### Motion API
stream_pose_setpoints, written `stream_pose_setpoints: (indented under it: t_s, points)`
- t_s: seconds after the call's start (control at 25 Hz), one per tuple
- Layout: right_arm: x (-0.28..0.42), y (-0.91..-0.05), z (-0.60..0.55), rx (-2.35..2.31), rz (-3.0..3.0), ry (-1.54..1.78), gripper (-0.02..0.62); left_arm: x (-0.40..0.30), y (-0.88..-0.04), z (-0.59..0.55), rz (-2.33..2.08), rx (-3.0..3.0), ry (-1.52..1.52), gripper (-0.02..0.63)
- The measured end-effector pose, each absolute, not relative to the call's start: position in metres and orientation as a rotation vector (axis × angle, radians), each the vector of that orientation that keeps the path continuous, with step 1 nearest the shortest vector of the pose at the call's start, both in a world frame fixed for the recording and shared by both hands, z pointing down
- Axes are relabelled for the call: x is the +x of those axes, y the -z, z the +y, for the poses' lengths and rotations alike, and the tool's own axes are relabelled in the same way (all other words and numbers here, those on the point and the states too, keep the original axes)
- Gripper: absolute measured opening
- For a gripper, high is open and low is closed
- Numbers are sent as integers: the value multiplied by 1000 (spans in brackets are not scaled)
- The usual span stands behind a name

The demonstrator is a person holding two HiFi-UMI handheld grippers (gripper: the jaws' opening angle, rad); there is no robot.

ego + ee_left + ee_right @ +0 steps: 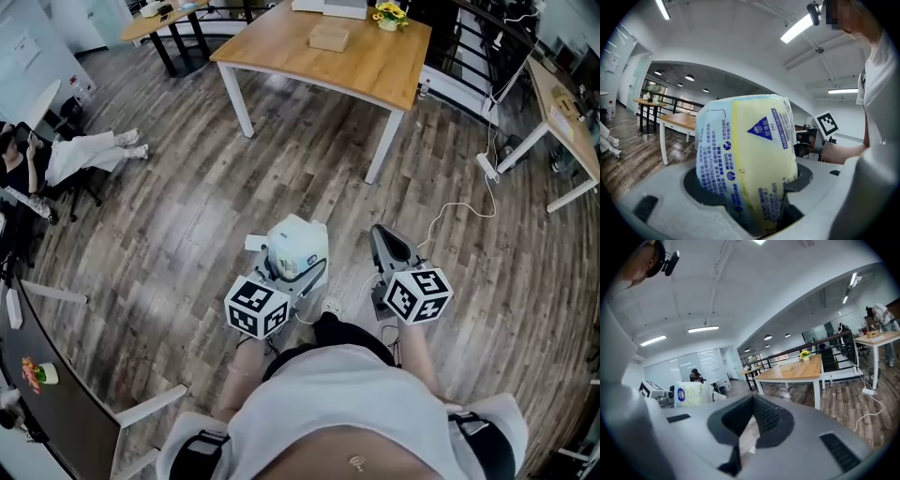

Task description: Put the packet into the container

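Packet, pale yellow and blue with printed text, stood upright between the jaws of the left tongs, which were clamped on its lower part at a middling spread, so it was held clear of the wooden floor and well short of the wooden tabletop. Beside it, equally far from that tabletop, the right tongs had their ribbed pads meeting at the tips with nothing between them. Both tongs pointed roughly toward the tabletop, with a wide stretch of floor between. On the tabletop lay a flat brown box and, at its far edge, a small pot of yellow flowers; whether that box was the container could not be told, and no other likely container showed. Off to the left of the tabletop a seated person had legs stretched out. Judging by this, the pick-up was done; reaching the container, lowering the packet in and letting go all remained.
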State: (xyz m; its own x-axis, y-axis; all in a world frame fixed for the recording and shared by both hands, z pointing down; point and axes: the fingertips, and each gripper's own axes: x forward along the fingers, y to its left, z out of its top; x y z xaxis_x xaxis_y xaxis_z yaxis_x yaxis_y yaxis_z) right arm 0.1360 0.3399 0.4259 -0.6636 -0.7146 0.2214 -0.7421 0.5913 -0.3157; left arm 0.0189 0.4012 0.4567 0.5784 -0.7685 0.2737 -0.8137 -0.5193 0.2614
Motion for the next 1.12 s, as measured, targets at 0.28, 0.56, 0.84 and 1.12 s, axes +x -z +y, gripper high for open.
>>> stream_pose_setpoints:
  t_s: [0.28,0.56,0.84,1.12]
  points:
    - [144,-430,275,1235,-2756,-572,12,27,-463,340,-1314,2443,-161,310]
    - [145,-434,235,1196,-2758,-559,12,33,-466,297,-1326,2443,-150,310]
    - [147,-429,217,1190,-2772,-549,12,35,-464,277,-1310,2437,-136,310]
    - [143,-431,208,1179,-2777,-582,12,37,-460,270,-1296,2456,-165,310]
